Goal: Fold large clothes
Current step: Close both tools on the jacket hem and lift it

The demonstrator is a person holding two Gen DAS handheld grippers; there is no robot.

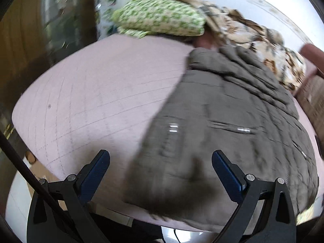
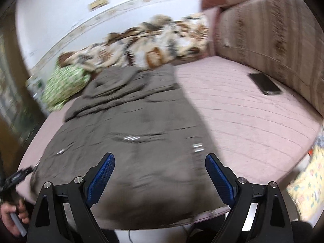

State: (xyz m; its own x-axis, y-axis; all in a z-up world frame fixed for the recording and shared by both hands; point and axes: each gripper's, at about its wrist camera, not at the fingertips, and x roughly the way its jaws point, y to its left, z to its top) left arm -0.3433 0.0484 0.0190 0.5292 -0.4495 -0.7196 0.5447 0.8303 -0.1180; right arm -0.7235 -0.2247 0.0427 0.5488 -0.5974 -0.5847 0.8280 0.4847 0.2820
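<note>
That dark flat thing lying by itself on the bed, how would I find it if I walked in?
Start at the wide pink quilted bed and look to the side near the striped beige padded headboard. There, apart from the grey-brown puffy jacket, lies a thin black rectangular phone-like slab. It is the only small, hard, glossy thing among soft fabrics.

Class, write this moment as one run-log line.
left gripper: open, empty | right gripper: open, empty | grey coat: flat on bed | phone: beside coat

We see soft daylight and heavy motion blur smearing the jacket [image 1: 222,121] and quilt [image 2: 158,38]; fisheye edges bend and darken.
</note>
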